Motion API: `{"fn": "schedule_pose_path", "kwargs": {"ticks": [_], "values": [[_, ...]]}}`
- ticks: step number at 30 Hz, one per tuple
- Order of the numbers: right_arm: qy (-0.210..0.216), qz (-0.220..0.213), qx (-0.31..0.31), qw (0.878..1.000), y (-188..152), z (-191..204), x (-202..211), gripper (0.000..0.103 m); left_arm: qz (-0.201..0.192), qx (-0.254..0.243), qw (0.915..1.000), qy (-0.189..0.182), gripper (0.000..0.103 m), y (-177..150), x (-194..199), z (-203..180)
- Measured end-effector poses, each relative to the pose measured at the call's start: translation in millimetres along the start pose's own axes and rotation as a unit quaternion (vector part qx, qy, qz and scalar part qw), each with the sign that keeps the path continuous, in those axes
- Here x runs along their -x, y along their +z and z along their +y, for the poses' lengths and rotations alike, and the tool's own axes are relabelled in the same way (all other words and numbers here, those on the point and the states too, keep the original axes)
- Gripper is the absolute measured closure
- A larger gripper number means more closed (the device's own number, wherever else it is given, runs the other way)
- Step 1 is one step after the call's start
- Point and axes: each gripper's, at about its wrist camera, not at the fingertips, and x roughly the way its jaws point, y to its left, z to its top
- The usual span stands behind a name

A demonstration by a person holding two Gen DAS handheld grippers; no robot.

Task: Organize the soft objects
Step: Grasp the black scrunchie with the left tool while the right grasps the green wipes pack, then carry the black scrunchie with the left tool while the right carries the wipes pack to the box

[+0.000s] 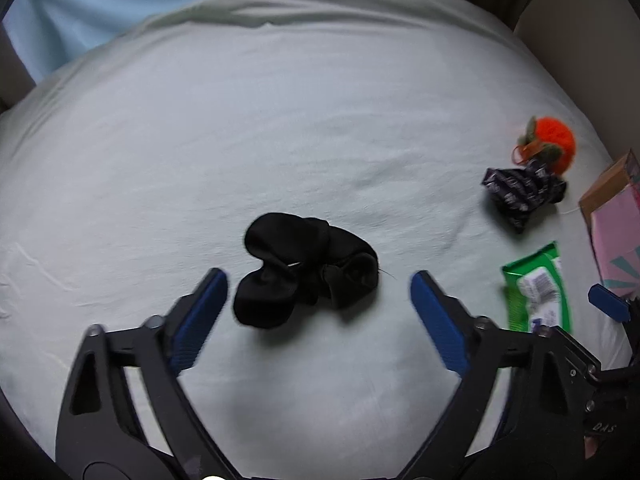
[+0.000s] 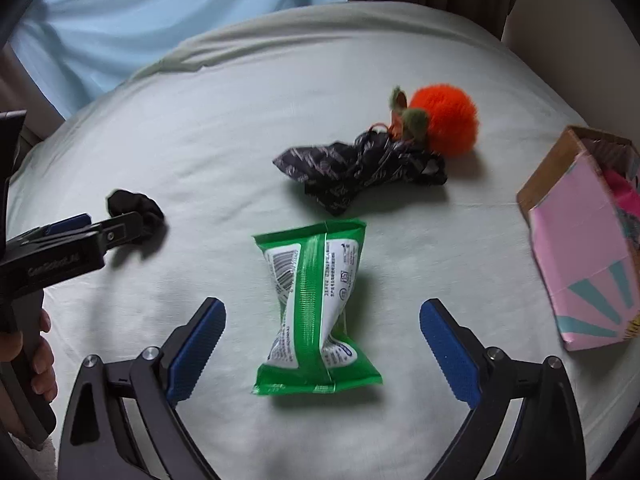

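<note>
A black bunched sock (image 1: 306, 274) lies on the pale sheet, just ahead of and between the fingers of my open left gripper (image 1: 320, 284); it also shows in the right wrist view (image 2: 136, 210), partly behind the left gripper. A green wipes pack (image 2: 314, 308) lies between the fingers of my open right gripper (image 2: 322, 312) and shows in the left wrist view (image 1: 536, 286). A dark patterned cloth (image 2: 360, 168) and an orange fluffy ball (image 2: 444, 120) lie farther back. Both grippers are empty.
A pink open box (image 2: 584, 248) lies at the right edge of the bed (image 2: 220, 120). Curtains hang behind the bed. The right gripper's tip (image 1: 608, 304) shows at the right of the left wrist view.
</note>
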Motion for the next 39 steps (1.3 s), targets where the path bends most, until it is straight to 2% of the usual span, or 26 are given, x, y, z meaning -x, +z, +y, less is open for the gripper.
{"fn": "schedule_pose_path", "kwargs": {"ticks": [1, 3, 4, 5, 7, 9, 11, 12, 14, 20, 28, 34, 39], "values": [[0.0, 0.001, -0.005, 1.0, -0.9, -0.9, -4.9, 0.006, 0.003, -0.003, 1.0, 0.004, 0.029, -0.4, -5.8, -1.1], [0.007, 0.0, -0.013, 1.0, -1.7, -1.3, -12.1, 0.007, 0.009, -0.01, 0.9999, 0.007, 0.033, -0.9, -17.8, -4.7], [0.011, 0.002, -0.012, 1.0, -2.2, -1.1, -15.2, 0.01, 0.008, -0.012, 0.9999, 0.007, 0.035, -1.9, -18.0, -6.1], [0.017, 0.005, -0.01, 1.0, -2.8, 0.5, -18.7, 0.02, 0.008, -0.017, 0.9998, 0.009, 0.039, -1.8, -21.2, -7.9], [0.029, 0.018, -0.007, 0.999, -3.0, 2.9, -27.0, 0.032, 0.006, -0.023, 0.9996, 0.014, 0.045, -1.1, -22.9, -9.5], [0.034, 0.024, -0.004, 0.999, -3.3, 4.7, -31.2, 0.04, 0.004, -0.031, 0.9993, 0.019, 0.054, 1.0, -24.8, -10.7], [0.028, 0.024, -0.002, 0.999, -3.4, 6.4, -32.1, 0.047, 0.003, -0.035, 0.9991, 0.022, 0.067, 3.4, -25.5, -9.7], [0.026, 0.023, -0.001, 0.999, -3.2, 7.8, -32.6, 0.05, 0.002, -0.038, 0.999, 0.023, 0.069, 5.1, -26.5, -10.0], [0.028, 0.024, -0.002, 0.999, -3.3, 8.4, -33.6, 0.063, 0.002, -0.039, 0.9989, 0.024, 0.075, 7.9, -26.4, -9.2], [0.034, 0.025, -0.002, 0.999, -2.6, 9.6, -35.6, 0.067, -0.001, -0.04, 0.9989, 0.024, 0.084, 10.1, -24.7, -9.3], [0.041, 0.012, -0.005, 0.999, -1.0, 4.3, -18.9, 0.069, -0.01, -0.037, 0.9991, 0.021, 0.086, 12.2, -6.0, -15.0], [0.047, -0.001, -0.006, 0.999, 5.9, -2.8, 12.7, 0.069, -0.027, -0.035, 0.9988, 0.021, 0.086, 20.8, 32.9, -32.2], [0.056, -0.023, -0.01, 0.998, 15.5, -19.7, 63.6, 0.069, -0.046, -0.036, 0.998, 0.023, 0.086, 31.1, 82.7, -54.8]]}}
